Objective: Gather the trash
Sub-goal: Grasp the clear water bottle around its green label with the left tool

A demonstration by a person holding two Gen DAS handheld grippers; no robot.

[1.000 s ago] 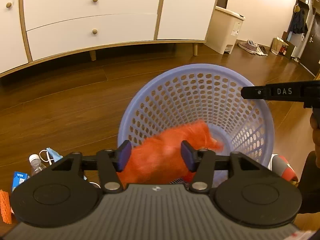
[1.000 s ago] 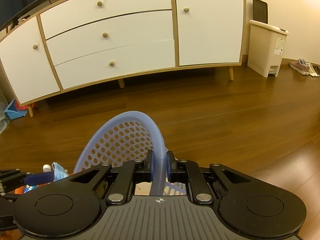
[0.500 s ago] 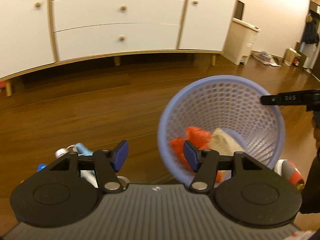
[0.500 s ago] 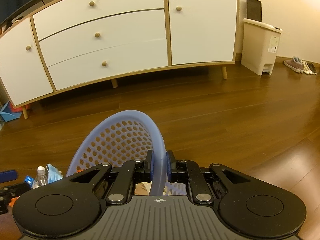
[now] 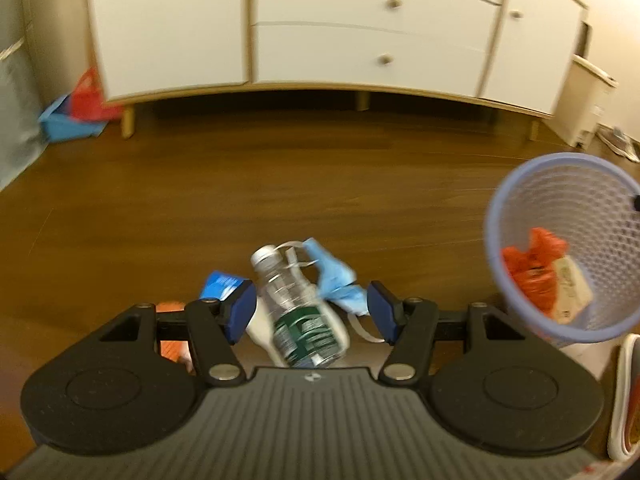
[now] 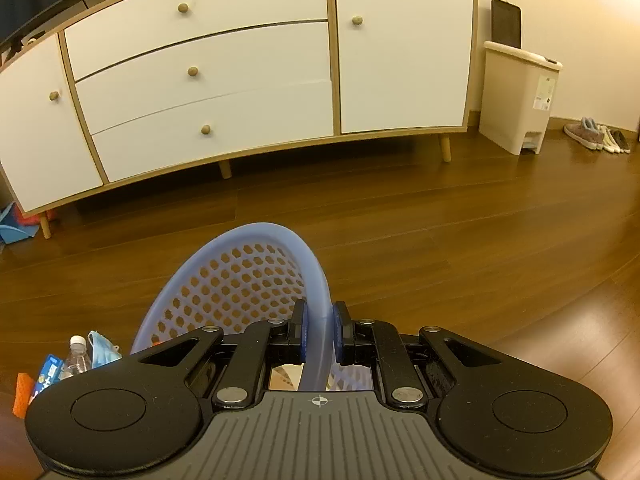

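Observation:
My left gripper (image 5: 312, 312) is open above a pile of trash on the wooden floor. A clear plastic bottle (image 5: 298, 308) with a green label lies between its fingers, untouched. A crumpled blue face mask (image 5: 336, 278) lies just right of the bottle, a blue packet (image 5: 220, 285) and an orange scrap (image 5: 170, 350) to the left. The lilac mesh basket (image 5: 520, 184) is at the right, holding an orange bag (image 5: 532, 268) and a paper wrapper (image 5: 572, 284). My right gripper (image 6: 319, 332) is shut on the basket's rim (image 6: 316, 276). The trash pile shows in the right wrist view too, with the bottle (image 6: 76, 356) at the lower left.
A long white sideboard (image 6: 208, 80) on wooden legs stands along the far wall. A cream pedal bin (image 6: 520, 96) and shoes (image 6: 596, 140) are at the right. A blue and red object (image 5: 76, 112) lies by the sideboard's left leg. A white and red item (image 5: 628, 400) sits at the right edge.
My left gripper has swung left, away from the basket and over the floor trash. The orange bag, between its fingers a second ago, now lies in the basket. The right gripper keeps its hold.

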